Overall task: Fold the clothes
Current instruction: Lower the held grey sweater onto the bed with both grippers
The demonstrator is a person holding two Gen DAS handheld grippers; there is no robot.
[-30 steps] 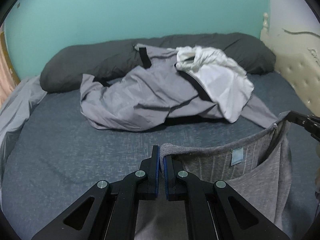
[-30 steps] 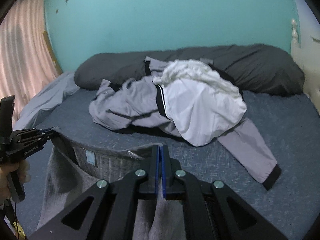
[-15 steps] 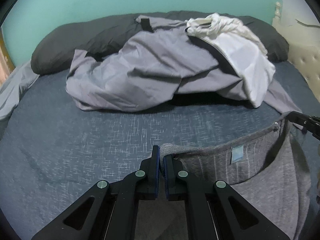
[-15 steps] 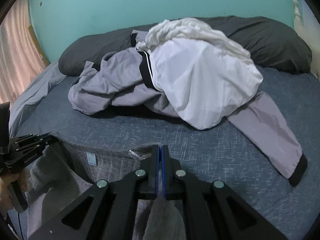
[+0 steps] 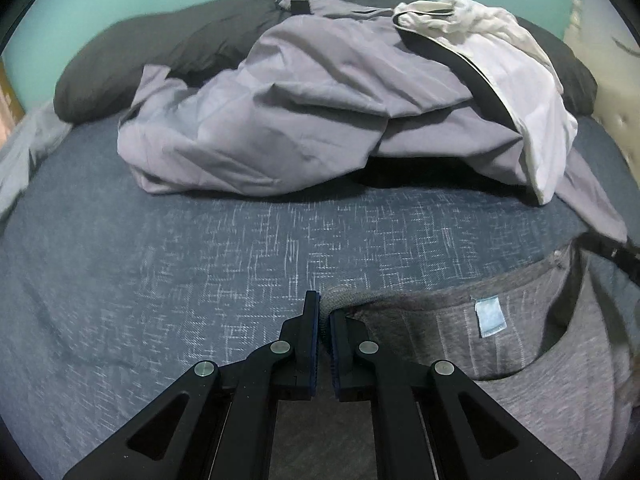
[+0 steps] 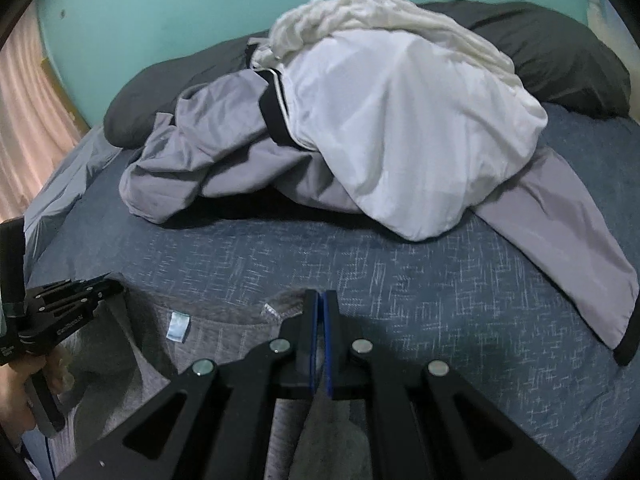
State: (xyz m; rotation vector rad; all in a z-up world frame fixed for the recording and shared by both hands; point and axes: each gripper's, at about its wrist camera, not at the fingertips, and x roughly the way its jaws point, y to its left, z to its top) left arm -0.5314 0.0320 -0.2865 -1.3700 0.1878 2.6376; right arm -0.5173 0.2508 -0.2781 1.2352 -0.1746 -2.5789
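Observation:
A grey knit shirt (image 5: 520, 360) with a pale blue neck label (image 5: 489, 316) is stretched by its shoulders between my two grippers, low over the blue bed sheet (image 5: 200, 260). The jaws of my left gripper (image 5: 325, 300) are opening: a narrow gap shows between the pads. The shirt's shoulder edge still curls at the tip of the right finger, unpressed. My right gripper (image 6: 321, 296) is shut on the other shoulder of the shirt (image 6: 224, 332), and cloth hangs below its fingers. From the right wrist, the left gripper (image 6: 114, 286) appears at the far left in a person's hand.
A heap of clothes lies farther back on the bed: a lilac-grey jacket (image 5: 300, 120) with a white garment (image 5: 520, 80) on top. Behind it is a long dark pillow (image 5: 140, 60). A padded headboard (image 5: 616, 100) is at the right, a pink curtain (image 6: 28, 120) at the left.
Both grippers have come down and forward toward the sheet with the shirt stretched between them. The left gripper's pads have parted a little; the right gripper stays shut.

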